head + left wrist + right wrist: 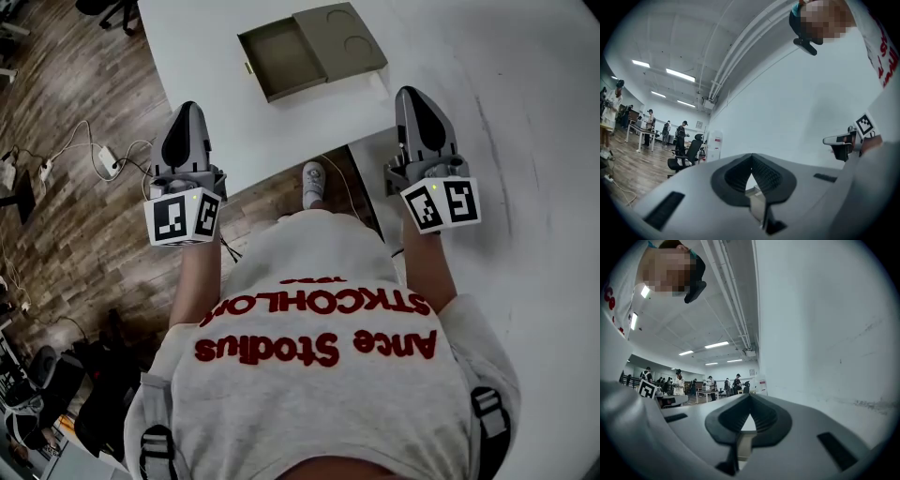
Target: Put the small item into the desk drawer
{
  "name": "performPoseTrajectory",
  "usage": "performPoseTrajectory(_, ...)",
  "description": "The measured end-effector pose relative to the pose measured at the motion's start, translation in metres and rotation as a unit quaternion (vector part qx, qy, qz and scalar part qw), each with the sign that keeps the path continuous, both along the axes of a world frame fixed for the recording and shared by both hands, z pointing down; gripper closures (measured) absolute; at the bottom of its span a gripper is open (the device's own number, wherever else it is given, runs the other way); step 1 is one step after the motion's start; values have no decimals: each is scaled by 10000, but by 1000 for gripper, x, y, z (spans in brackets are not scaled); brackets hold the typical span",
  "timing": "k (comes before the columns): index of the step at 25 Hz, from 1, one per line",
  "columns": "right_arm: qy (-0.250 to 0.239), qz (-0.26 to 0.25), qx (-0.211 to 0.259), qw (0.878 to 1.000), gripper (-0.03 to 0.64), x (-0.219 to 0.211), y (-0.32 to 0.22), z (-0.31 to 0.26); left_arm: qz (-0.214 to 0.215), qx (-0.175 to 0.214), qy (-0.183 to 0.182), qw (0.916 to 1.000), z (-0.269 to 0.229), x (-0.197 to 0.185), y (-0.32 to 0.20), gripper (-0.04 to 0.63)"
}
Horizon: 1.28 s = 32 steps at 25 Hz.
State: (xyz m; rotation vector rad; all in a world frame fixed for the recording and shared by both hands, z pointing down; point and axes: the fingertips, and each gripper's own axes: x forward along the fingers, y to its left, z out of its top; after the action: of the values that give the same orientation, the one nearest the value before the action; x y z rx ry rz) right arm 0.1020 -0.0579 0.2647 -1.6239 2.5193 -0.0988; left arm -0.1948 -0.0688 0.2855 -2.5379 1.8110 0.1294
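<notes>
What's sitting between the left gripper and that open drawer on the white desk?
Nothing. In the head view, only a bare stretch of the white desk lies between the left gripper and the open drawer.

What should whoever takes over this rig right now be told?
Left tool: shut, empty, held level in front of the white desk.
Right tool: shut, empty, held level.
Drawer unit: on the desk ahead of the person. Its drawer is pulled out and looks empty.
Small item: not visible in any view.
Done: the drawer is open.
Left: find the small item, pick it up, place it in the drawer.
</notes>
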Motion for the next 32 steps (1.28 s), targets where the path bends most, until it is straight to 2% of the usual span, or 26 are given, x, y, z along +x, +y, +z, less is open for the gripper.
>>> performPoseTrajectory(9,-149,-335,-10,9993,612,14,-75,2,-340,-22,-79,9994,-3,15,-57,588)
performPoseTrajectory(18,-211,-974,-34,9950,612,10,-129,8,-675,20,-184,9975,-6,38,-93,588)
performPoseTrajectory(32,-361,-957,-136,9947,612,25,-153,16,-694,17,-245,9973,-3,54,-122,588)
